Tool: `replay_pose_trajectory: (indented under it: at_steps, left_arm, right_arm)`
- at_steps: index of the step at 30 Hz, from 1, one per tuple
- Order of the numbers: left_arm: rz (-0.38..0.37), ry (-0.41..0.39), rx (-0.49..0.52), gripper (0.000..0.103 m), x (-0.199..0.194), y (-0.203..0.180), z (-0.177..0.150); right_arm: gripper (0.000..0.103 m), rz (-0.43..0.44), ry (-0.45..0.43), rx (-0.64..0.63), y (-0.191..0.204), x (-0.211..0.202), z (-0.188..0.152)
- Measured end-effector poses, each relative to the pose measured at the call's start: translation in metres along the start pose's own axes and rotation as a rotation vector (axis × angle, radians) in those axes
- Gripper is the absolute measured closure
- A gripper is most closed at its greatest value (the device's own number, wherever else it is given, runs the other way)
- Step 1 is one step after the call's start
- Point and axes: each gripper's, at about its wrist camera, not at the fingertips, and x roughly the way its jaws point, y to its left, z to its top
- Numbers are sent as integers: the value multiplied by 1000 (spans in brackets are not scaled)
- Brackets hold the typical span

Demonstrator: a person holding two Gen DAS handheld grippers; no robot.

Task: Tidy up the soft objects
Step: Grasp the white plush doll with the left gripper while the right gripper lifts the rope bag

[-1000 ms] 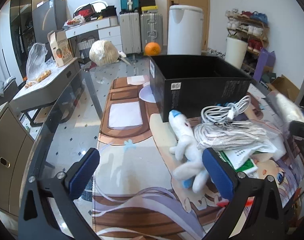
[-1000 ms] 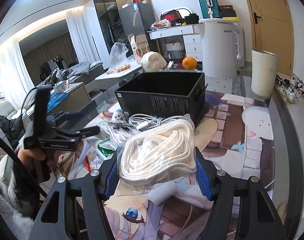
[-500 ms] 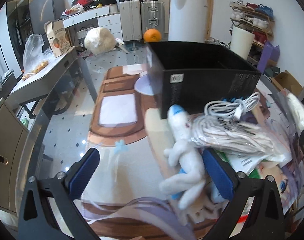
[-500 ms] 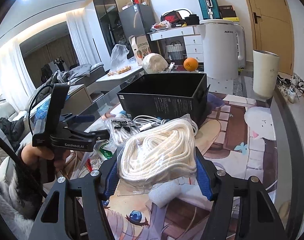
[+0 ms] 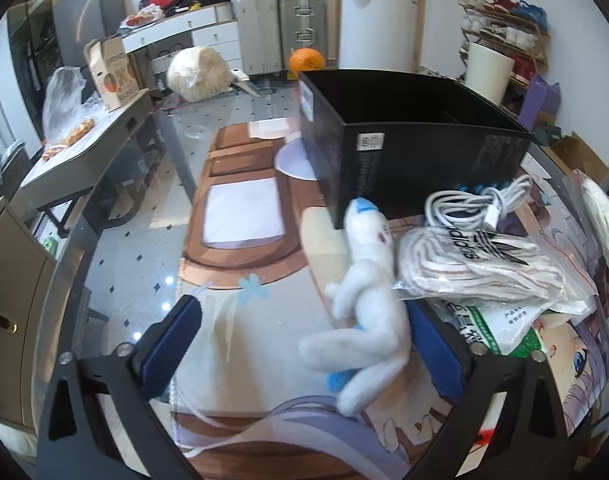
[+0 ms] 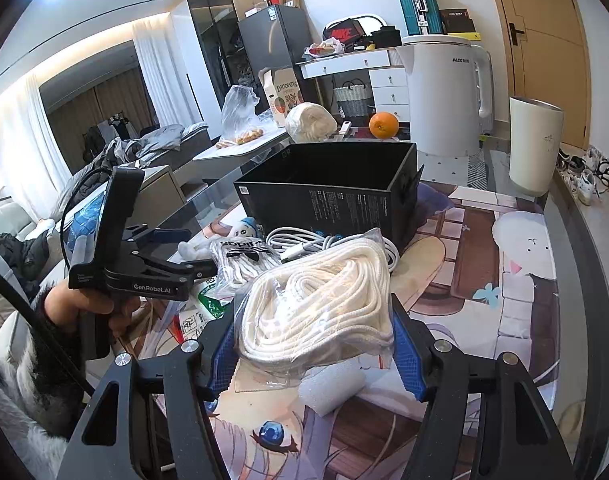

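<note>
Left wrist view: left gripper (image 5: 300, 344) closing around plush (image 5: 368, 308), could snag sock bag (image 5: 484, 268) beside it; right gripper (image 6: 312, 344) clamps rope bag (image 6: 320, 300).

A white plush toy (image 5: 368, 304) with blue tips is lying on the desk (image 5: 240, 320). A bagged white rope (image 6: 316, 300) is sitting lifted. Bagged striped socks (image 5: 480, 268) are resting beside the plush.

Bright daylight and ceiling spots, glare on the glass tabletop (image 5: 116, 280), slight blur, strong fisheye bending at edges.

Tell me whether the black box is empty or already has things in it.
Cannot tell fully: the black box is open-topped and the inner walls in view are bare, but its floor is hidden in both views.
</note>
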Motion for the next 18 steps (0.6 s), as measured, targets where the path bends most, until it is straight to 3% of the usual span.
replay_pose_trajectory:
  at_steps: [2,3,5,8,10,18]
  left_arm:
    - [-46,14,10,26,2,-1,0]
    - [-53,2,20,30,1,-2,-1]
    - [-75,-9,28,51,-2,-4,-2]
    - [-84,-24,42,63,-5,-5,-4]
    - [-96,-34,48,77,-8,-5,-6]
    - [-127,-101,21,77,-29,2,-16]
  right_arm:
    - [37,-2,0,-3,0,0,0]
    - [37,0,0,-3,1,0,0]
    - [37,2,0,-4,0,0,0]
    - [37,4,1,-7,1,0,0]
    - [37,6,2,-9,1,1,0]
    - [37,2,-8,-13,2,-2,2]
